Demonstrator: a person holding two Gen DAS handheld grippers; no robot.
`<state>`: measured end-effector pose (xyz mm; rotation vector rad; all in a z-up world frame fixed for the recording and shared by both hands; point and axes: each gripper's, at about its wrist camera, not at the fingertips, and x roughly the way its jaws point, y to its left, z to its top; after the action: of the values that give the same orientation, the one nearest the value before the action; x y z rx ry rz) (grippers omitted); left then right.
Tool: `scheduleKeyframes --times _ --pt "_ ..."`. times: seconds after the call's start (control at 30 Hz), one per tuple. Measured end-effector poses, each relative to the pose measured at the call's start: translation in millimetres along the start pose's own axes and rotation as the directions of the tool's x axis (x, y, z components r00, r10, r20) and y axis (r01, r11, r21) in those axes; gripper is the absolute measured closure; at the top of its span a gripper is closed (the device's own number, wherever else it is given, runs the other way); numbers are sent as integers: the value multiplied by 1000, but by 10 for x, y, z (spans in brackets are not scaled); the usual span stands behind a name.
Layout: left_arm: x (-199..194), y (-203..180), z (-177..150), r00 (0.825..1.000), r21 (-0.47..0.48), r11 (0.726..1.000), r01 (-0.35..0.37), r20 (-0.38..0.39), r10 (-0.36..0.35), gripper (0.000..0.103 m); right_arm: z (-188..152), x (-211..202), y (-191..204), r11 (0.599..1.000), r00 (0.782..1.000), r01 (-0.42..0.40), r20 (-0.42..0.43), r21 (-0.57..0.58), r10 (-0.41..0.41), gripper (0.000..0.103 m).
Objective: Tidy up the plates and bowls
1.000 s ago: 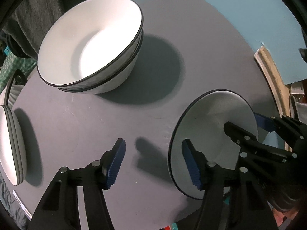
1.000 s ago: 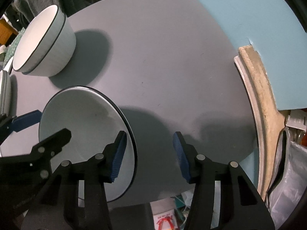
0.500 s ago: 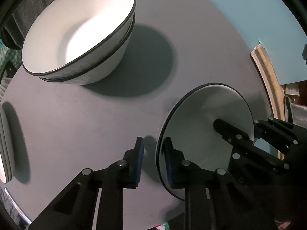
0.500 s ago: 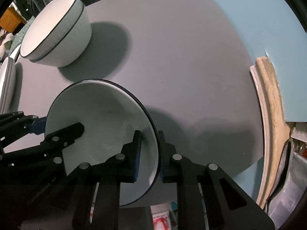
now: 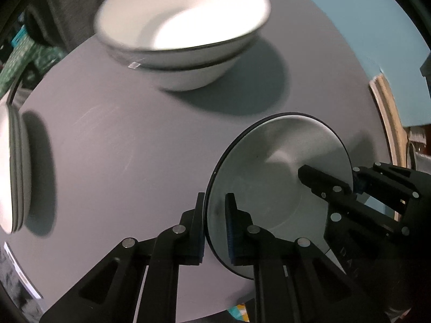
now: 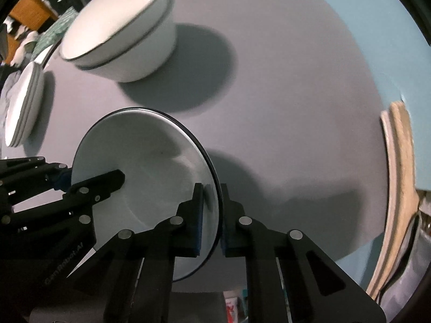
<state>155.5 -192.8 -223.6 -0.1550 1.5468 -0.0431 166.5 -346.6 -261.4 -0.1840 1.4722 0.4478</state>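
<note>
A white bowl (image 5: pixel 280 177) with a thin black rim sits near the front edge of the grey table (image 5: pixel 121 134). My left gripper (image 5: pixel 214 196) is closing on its left rim, one pad inside and one outside, both pressing. My right gripper (image 6: pixel 212 188) is closing the same way on the opposite rim of the bowl (image 6: pixel 150 161). Each gripper shows in the other's view: the right gripper (image 5: pixel 331 175), the left gripper (image 6: pixel 91 175). Two nested white bowls (image 5: pixel 183 27) stand at the back. I cannot tell whether the held bowl is off the table.
A stack of white plates (image 6: pixel 24 107) lies at the table's left edge, also in the left wrist view as plates (image 5: pixel 10 167). A pale wooden-edged object (image 6: pixel 401 161) stands off the table's right side on blue floor. Bare grey tabletop (image 6: pixel 296 80) lies between the bowls.
Both grippers went from open to clamped on opposite rims of the single bowl. Both views have shifted and rolled, and the nested bowls now look blurred.
</note>
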Motion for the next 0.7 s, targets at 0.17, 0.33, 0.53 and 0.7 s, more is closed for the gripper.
scheduleKeyframes --times 0.17,0.33,0.53,0.7 --pt "-8 197 -52 1000 -59 998 -11 -2 11 91 140 72 226 998 1000 -26 -8 -57 26 94" --pt "-79 495 -139 1000 -145 989 -21 -3 21 91 301 141 464 991 999 -43 -23 -128 40 94" --pt "-70 609 -94 1000 -222 975 -26 1 27 91 489 190 755 978 996 -77 -56 -193 67 94" --pt "-66 645 -160 1000 -253 967 -22 9 25 91 530 223 647 971 995 -89 -63 -221 77 94"
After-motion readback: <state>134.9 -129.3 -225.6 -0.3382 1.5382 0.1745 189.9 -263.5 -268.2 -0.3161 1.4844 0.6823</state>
